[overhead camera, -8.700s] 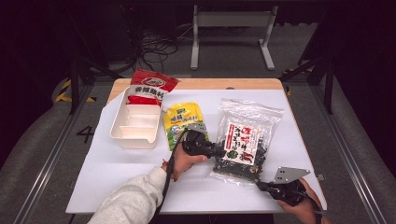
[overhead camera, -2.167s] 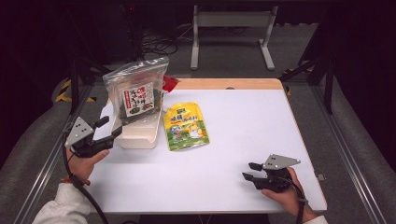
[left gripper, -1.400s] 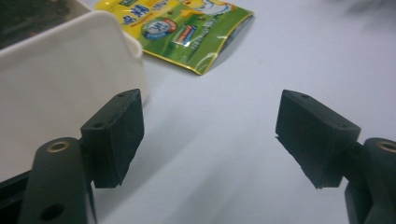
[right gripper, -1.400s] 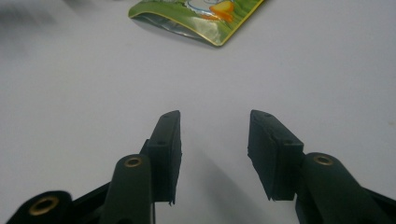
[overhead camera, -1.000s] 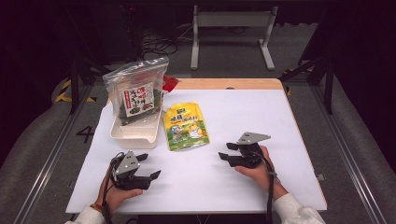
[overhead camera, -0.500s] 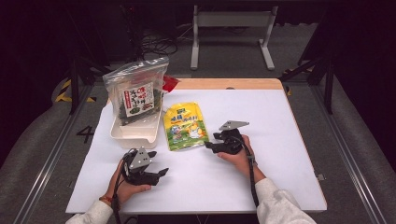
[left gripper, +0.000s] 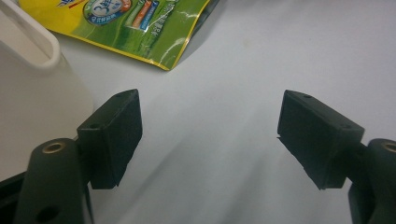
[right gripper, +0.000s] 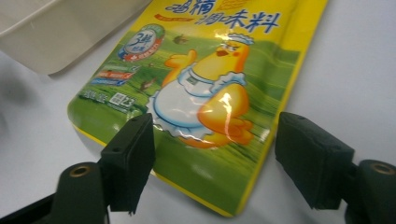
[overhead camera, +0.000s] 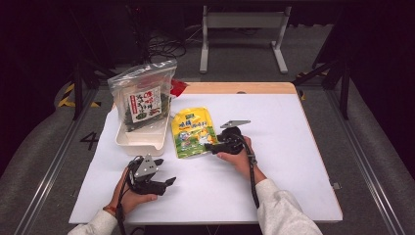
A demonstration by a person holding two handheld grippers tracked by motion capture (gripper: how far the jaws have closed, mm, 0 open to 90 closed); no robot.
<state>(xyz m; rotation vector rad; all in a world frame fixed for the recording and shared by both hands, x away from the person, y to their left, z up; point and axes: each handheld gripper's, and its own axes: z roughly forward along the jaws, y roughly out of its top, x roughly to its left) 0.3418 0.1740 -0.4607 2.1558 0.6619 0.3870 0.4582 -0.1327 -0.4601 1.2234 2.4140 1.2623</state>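
Our right gripper point(right gripper: 212, 154), jaws apart, has just crossed to the flat yellow-green seasoning pouch point(overhead camera: 192, 132) beside the white plastic tray point(overhead camera: 139, 142), likely its next pick; our left gripper point(overhead camera: 165, 183), also open, idles nearer us.

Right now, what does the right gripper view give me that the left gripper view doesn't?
Right gripper view: the yellow-green pouch's printed front, a cartoon chicken, with the open right gripper straddling its near corner. Left gripper view: the open left gripper over bare white table, plus the white bin's side wall close at left. Both share: the pouch, the bin and the table.
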